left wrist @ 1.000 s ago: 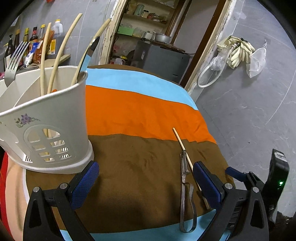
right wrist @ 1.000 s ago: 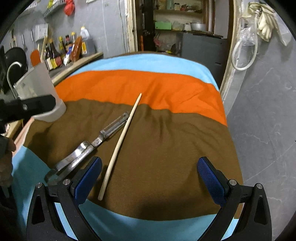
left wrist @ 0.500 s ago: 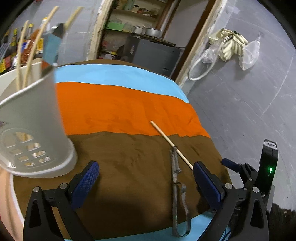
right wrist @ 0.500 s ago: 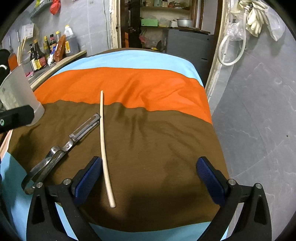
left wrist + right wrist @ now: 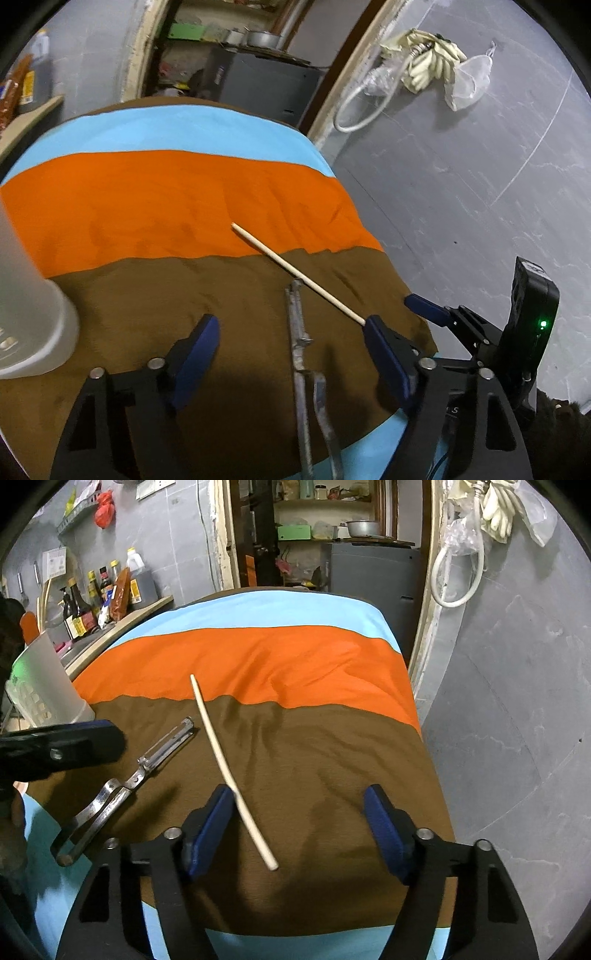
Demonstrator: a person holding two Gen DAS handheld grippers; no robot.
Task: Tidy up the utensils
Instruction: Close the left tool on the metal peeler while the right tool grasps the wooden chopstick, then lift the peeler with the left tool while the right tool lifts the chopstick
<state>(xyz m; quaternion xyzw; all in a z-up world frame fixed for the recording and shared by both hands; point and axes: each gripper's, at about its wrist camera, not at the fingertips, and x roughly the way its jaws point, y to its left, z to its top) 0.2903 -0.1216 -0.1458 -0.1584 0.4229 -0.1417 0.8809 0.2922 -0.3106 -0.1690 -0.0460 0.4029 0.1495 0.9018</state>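
A metal peeler (image 5: pixel 301 354) lies on the brown stripe of the striped cloth (image 5: pixel 166 199), between the fingers of my left gripper (image 5: pixel 291 325). The jaws are closing and the pads stand apart from it. A pale chopstick (image 5: pixel 229 771) lies beside the peeler (image 5: pixel 122 786). Its near end sits between the fingers of my right gripper (image 5: pixel 301 795), close to the left pad (image 5: pixel 210 823). Those jaws are closing too, with no grip visible. The white utensil holder (image 5: pixel 26 314) stands at the left edge, seen also in the right wrist view (image 5: pixel 44 686).
The cloth-covered table (image 5: pixel 369 760) drops off to a grey floor (image 5: pixel 480 184) on the right. A shelf with bottles (image 5: pixel 99 594) runs along the left wall. A doorway with a dark cabinet (image 5: pixel 369 572) lies beyond the far edge. My left gripper's finger (image 5: pixel 74 746) shows in the right wrist view.
Both grippers' jaws have narrowed. The left gripper swung right, bringing the peeler between its fingers and pushing the holder to the frame edge. The right gripper shifted until the chopstick's near end lay between its fingers.
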